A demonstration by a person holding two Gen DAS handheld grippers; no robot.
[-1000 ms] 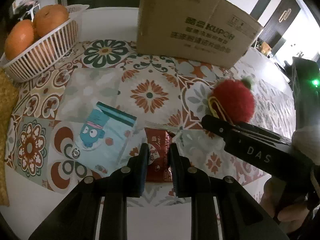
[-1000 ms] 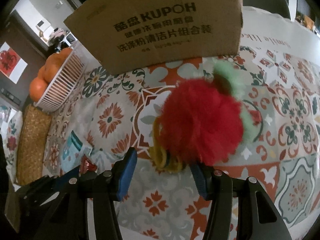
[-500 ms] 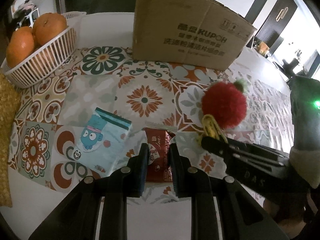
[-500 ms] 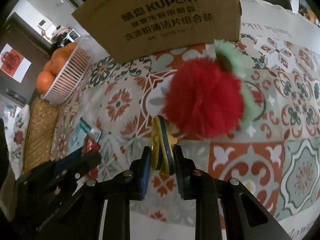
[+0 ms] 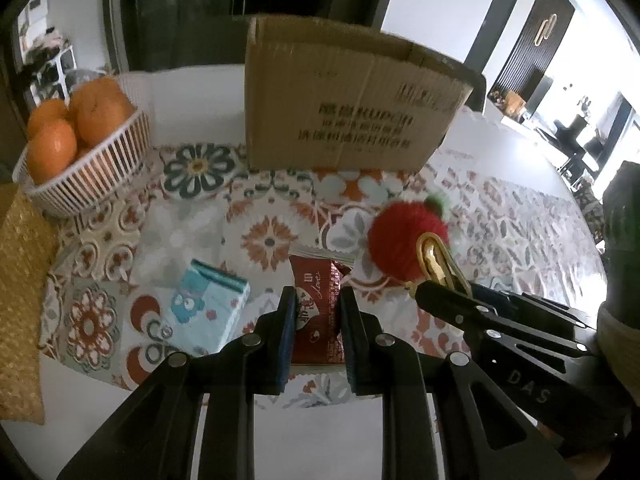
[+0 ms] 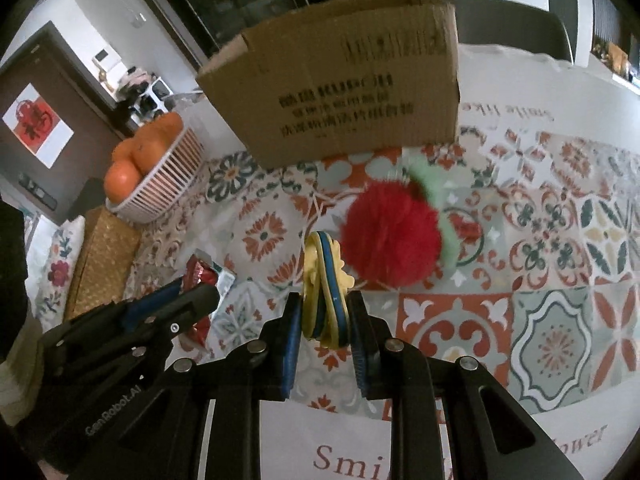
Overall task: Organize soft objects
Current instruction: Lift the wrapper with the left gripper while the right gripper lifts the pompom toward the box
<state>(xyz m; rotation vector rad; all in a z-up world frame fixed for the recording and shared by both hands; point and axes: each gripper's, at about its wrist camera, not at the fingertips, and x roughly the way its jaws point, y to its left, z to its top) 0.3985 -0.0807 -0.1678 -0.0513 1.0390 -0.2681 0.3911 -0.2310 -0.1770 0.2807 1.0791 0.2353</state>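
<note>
Left wrist view: the left gripper pinches the red packet, thin, crinkly, light, best held by its edges, now lifted off the tablecloth toward the cardboard box. Right wrist view: the right gripper, open a second ago, clamps the yellow clip, and the fluffy, featherlight red pompom dangles higher, nearer the box.
</note>
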